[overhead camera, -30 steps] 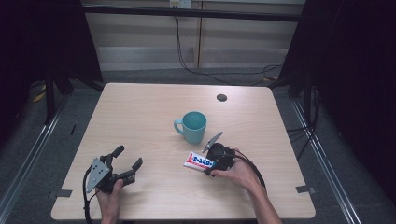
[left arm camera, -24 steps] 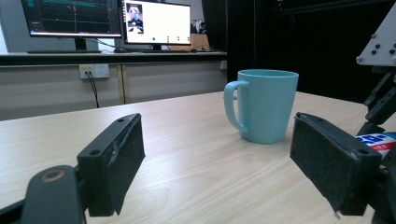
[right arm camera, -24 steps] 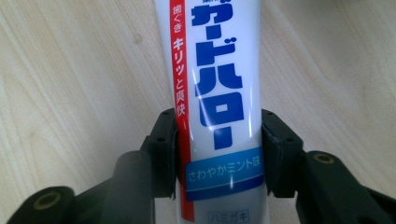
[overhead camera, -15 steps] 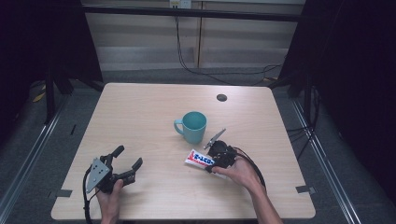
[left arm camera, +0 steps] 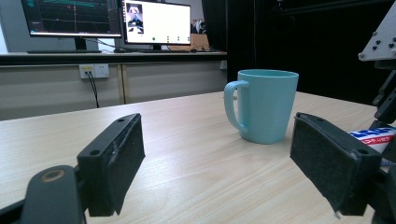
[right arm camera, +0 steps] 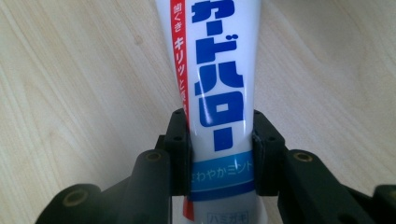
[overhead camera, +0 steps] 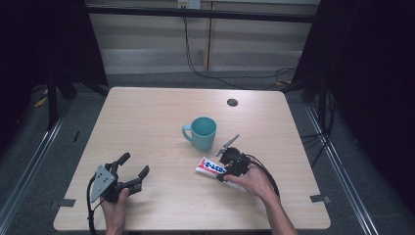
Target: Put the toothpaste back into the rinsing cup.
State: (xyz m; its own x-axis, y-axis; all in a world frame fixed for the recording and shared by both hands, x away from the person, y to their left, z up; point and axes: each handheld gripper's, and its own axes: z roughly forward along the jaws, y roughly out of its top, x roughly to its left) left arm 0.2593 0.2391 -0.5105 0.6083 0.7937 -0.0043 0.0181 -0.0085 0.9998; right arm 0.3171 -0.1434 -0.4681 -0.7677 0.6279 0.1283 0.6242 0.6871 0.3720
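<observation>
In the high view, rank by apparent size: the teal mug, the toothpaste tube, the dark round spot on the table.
1. Teal mug.
2. Toothpaste tube, partly covered by the right tool, so its rank against the mug is unsure.
3. Dark round spot, clearly smallest.

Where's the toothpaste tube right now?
High view: the tube lies on the table right of centre, just below the mug, clamped in the right gripper.

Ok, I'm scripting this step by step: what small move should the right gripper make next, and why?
Probably lift. The right gripper has its jaws closed on the toothpaste tube, which lies flat on the table beside the teal mug; raising it slightly would test the hold.
</observation>
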